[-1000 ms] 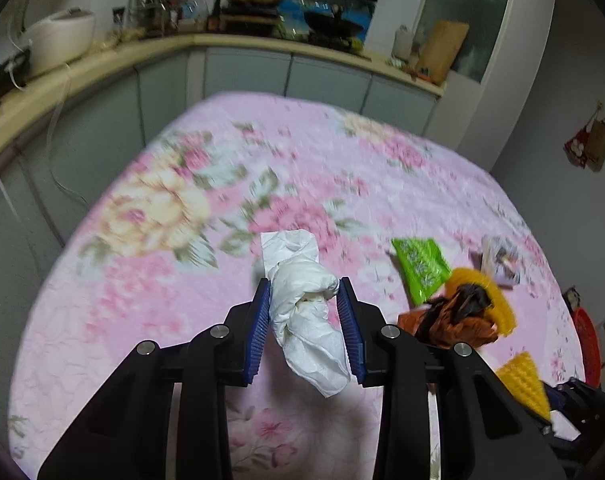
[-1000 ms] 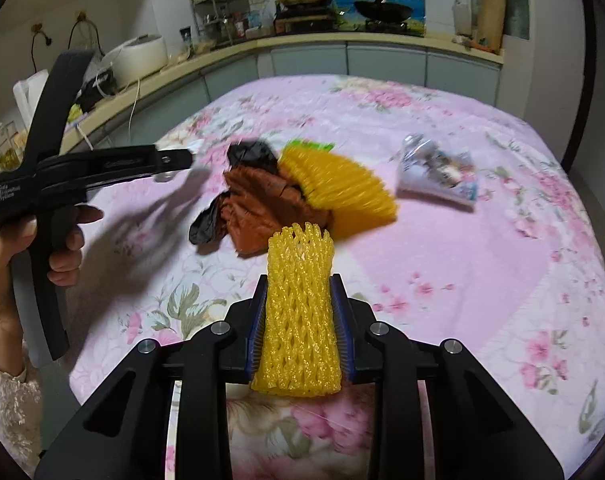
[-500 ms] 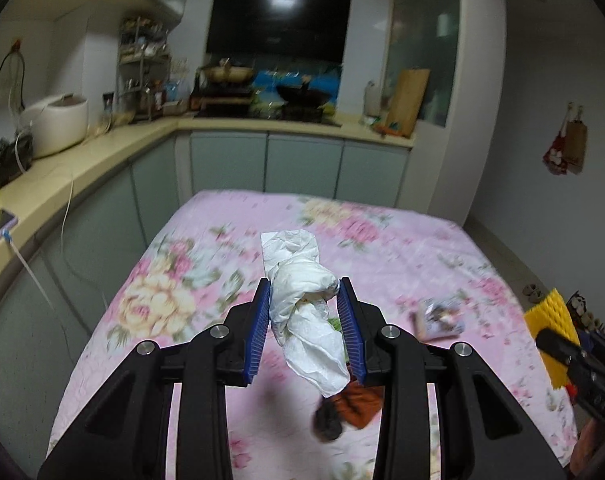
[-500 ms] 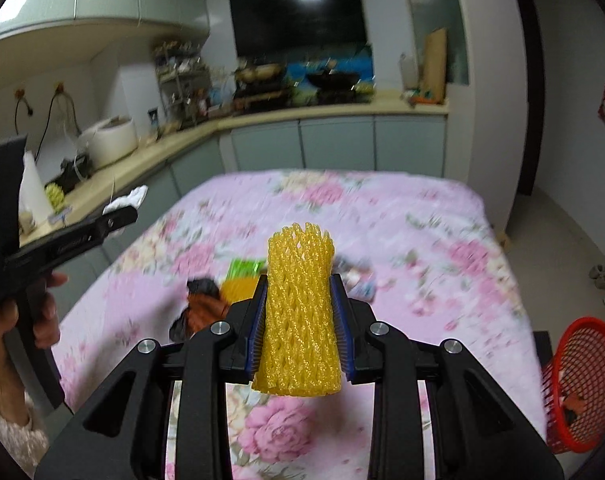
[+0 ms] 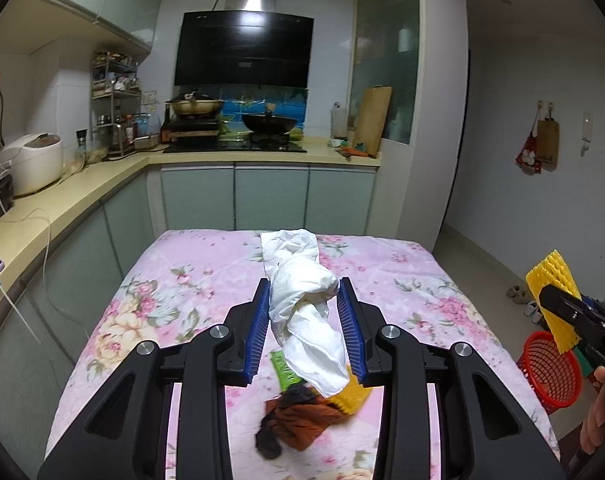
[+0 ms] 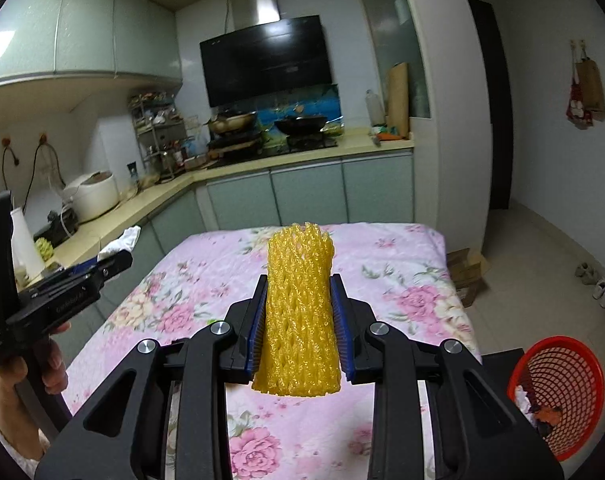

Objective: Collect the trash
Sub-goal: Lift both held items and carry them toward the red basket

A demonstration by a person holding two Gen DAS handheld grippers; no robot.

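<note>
My left gripper (image 5: 304, 320) is shut on a crumpled white tissue (image 5: 306, 304) and holds it high above the table. My right gripper (image 6: 300, 308) is shut on a yellow foam net sleeve (image 6: 298, 316), also raised; it shows at the right of the left wrist view (image 5: 552, 296). A red mesh basket (image 6: 558, 388) with some trash in it stands on the floor to the right of the table; it also shows in the left wrist view (image 5: 550, 368). On the table lie a brown and black wrapper (image 5: 298, 416), a green packet (image 5: 284, 366) and another yellow net (image 5: 352, 396).
The table has a pink floral cloth (image 5: 182, 292). A kitchen counter (image 5: 62, 188) with a rice cooker (image 5: 32, 162) runs along the left and back. Shoes (image 6: 594, 280) and a cardboard box (image 6: 468, 272) lie on the floor at right.
Both grippers have risen and tilted up from the table with their loads still held. The view now takes in the kitchen wall and the red basket.
</note>
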